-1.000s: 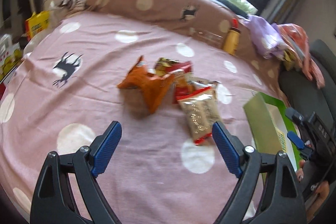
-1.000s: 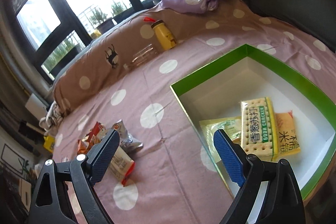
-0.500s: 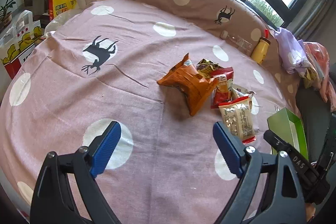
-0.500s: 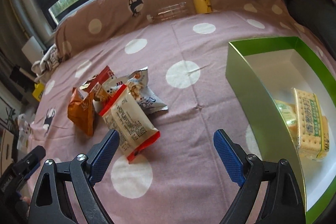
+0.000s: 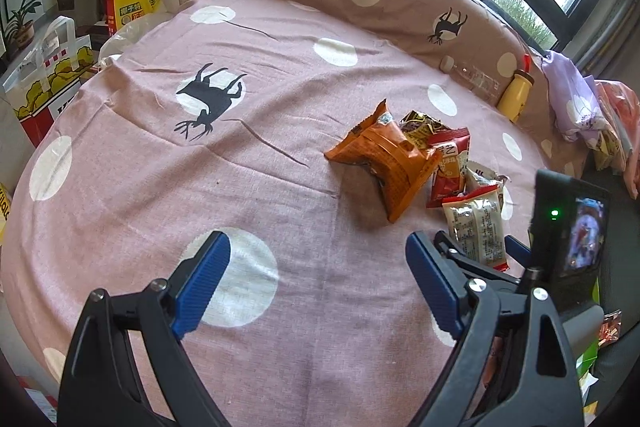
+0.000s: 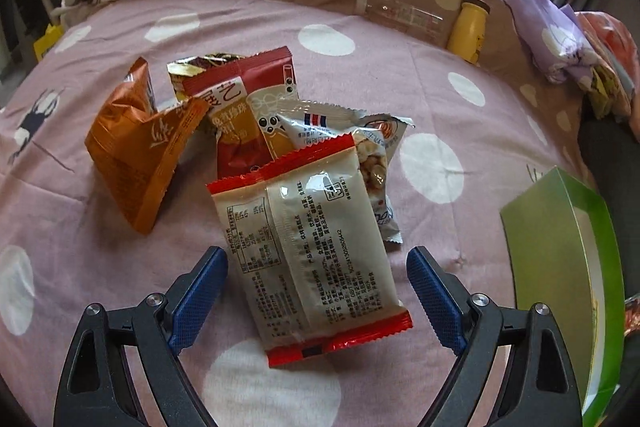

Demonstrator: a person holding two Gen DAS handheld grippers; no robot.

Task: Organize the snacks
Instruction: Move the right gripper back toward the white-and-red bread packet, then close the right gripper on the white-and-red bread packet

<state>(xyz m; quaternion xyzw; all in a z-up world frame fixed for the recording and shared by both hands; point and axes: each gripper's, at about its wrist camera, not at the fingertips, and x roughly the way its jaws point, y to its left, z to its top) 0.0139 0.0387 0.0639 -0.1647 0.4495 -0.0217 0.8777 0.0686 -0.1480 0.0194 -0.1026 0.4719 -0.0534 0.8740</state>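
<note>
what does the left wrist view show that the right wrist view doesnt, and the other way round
Only the left wrist view: the left gripper, open over bare sheet, the right gripper's camera body, and a red and yellow paper bag beside the bed.

Only the right wrist view: the right gripper, open around the cream packet, the green box and the packet's printed back.

Both: the orange bag, cream packet with red ends, yellow bottle and the polka-dot sheet.

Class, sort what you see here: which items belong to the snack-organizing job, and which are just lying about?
Belong:
beige packet with red ends
orange packet
red packet
white peanut packet
green box
right claw

Lying about:
yellow bottle
clear bottle
purple cloth
</note>
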